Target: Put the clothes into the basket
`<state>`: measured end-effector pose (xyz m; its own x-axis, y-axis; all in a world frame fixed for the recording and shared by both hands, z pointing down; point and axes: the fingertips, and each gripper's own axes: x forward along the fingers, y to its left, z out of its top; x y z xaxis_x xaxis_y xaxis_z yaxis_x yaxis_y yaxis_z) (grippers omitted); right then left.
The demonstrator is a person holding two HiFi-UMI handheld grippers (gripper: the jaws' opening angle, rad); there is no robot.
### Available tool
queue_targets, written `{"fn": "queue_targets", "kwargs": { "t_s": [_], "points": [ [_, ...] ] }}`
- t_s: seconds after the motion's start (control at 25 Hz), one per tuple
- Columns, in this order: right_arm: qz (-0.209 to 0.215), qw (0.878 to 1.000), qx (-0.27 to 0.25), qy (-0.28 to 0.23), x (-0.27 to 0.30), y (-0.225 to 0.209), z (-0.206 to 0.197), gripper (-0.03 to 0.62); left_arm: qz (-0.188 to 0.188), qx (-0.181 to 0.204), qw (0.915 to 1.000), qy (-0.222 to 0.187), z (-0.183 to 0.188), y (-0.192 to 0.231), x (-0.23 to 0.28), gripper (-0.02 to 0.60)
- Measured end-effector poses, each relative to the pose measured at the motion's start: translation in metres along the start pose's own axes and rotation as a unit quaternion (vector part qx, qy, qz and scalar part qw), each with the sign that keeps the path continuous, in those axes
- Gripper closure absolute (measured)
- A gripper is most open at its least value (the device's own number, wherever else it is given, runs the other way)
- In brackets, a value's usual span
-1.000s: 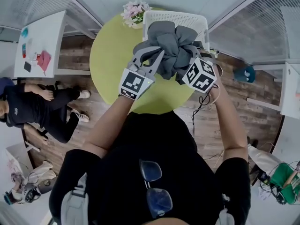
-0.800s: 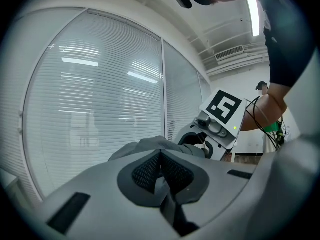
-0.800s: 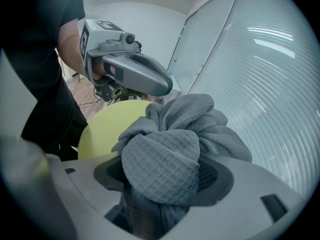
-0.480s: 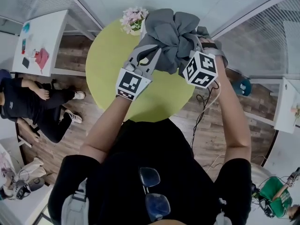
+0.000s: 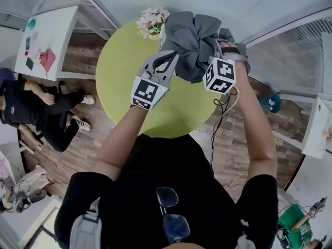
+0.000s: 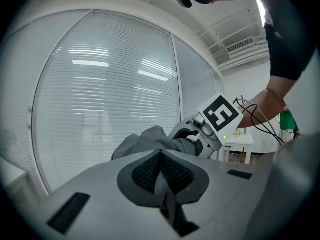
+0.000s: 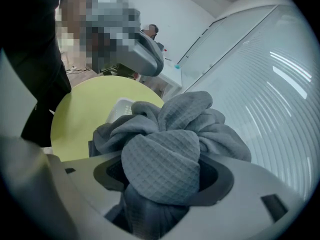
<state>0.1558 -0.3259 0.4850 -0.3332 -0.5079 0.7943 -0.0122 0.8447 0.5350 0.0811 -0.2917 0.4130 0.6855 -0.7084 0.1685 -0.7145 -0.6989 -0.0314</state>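
Observation:
A grey waffle-knit cloth hangs bunched in the air over the far edge of the round green table. My right gripper is shut on a thick fold of the cloth, which bulges out between its jaws. My left gripper reaches the bundle from the left. Its pads are closed together with what looks like a thin strip of the cloth pinched in them. The white slatted basket shows only as a corner under the cloth in the right gripper view; the head view hides it.
A pot of pink flowers stands at the table's far left edge, beside the bundle. Glass walls with blinds close in behind the table. A person sits on the wooden floor at the left, near a white side table.
Both grippers have carried the cloth bundle farther away, over the basket, which showed behind it before and is now covered. The right gripper has rolled a little.

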Motion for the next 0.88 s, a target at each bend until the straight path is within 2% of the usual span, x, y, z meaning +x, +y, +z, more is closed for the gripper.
{"fn": "queue_targets", "kwargs": {
  "t_s": [0.2, 0.36, 0.52, 0.72, 0.88],
  "points": [
    [0.070, 0.997, 0.019, -0.007, 0.048, 0.032, -0.007, 0.249, 0.004, -0.011, 0.9998, 0.019, -0.028, 0.006, 0.011, 0.572],
    [0.129, 0.991, 0.027, -0.003, 0.088, 0.064, -0.017, 0.249, 0.008, -0.023, 0.9992, 0.033, -0.048, 0.010, 0.016, 0.572],
    [0.171, 0.985, 0.029, 0.005, 0.117, 0.087, -0.030, 0.249, 0.010, -0.024, 0.9986, 0.045, -0.061, 0.011, 0.022, 0.572],
    [0.195, 0.980, 0.037, 0.015, 0.144, 0.098, -0.044, 0.246, 0.013, -0.027, 0.9980, 0.055, -0.070, 0.014, 0.028, 0.572],
    [0.185, 0.981, 0.053, 0.013, 0.154, 0.090, -0.053, 0.229, 0.014, -0.029, 0.9977, 0.059, -0.074, 0.014, 0.034, 0.572]
  ]
}}
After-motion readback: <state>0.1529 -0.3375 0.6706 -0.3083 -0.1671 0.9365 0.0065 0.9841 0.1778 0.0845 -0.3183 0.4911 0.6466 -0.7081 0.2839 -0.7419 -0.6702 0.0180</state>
